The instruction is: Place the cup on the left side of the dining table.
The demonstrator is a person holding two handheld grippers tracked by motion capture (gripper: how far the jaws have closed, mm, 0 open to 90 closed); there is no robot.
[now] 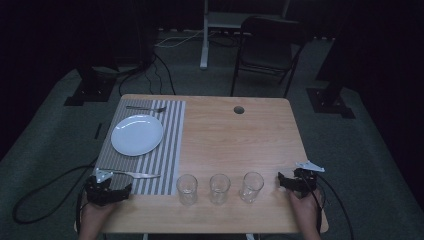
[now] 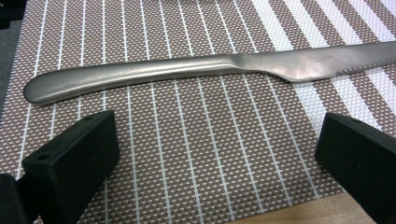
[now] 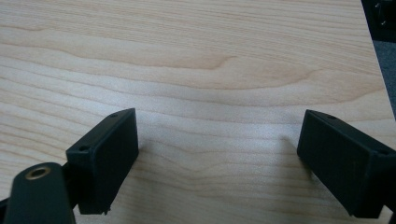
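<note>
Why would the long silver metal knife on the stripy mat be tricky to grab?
The silver metal knife lies flat on the striped woven placemat, so the jaws probably can't get under it easily. Its smooth, shiny handle looks slippery and might slide out. It looks stiff, so it likely won't bend, though the heavier handle end could tip it down.

Plate (image 1: 137, 134) on mat (image 1: 172, 150), glasses (image 1: 219, 188) rightward
</note>
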